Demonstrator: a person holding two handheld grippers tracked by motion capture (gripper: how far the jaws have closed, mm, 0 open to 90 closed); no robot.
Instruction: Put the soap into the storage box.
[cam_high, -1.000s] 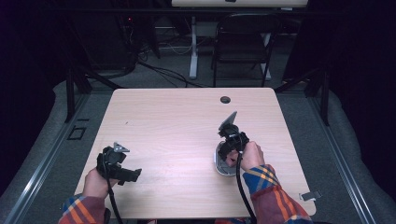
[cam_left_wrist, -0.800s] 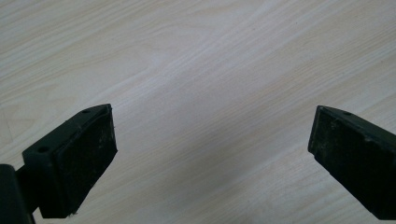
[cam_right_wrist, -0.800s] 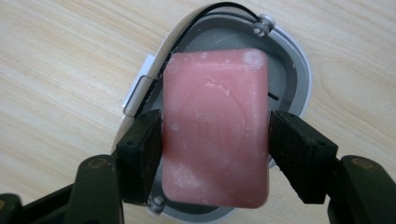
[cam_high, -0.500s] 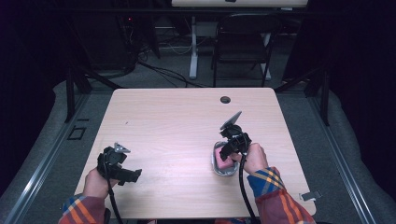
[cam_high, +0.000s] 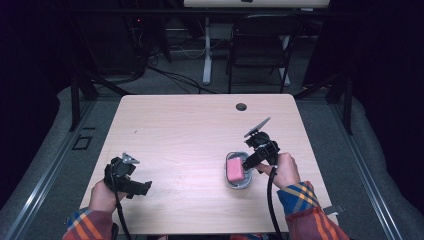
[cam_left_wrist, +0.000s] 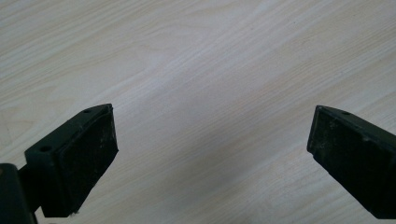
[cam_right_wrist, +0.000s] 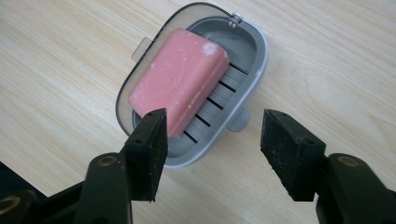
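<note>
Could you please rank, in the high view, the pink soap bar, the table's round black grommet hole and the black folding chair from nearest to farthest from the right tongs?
1. Pink soap bar: just left of the right tongs, in the grey soap dish.
2. Round black grommet hole: at the table's far edge.
3. Black folding chair: beyond the table.

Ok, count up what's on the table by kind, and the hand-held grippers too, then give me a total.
Pink soap bar: 1
Grey soap dish: 1
Black round grommet in the table top: 1
Hand-held grippers, left gripper and right gripper: 2
Total: 5
</note>
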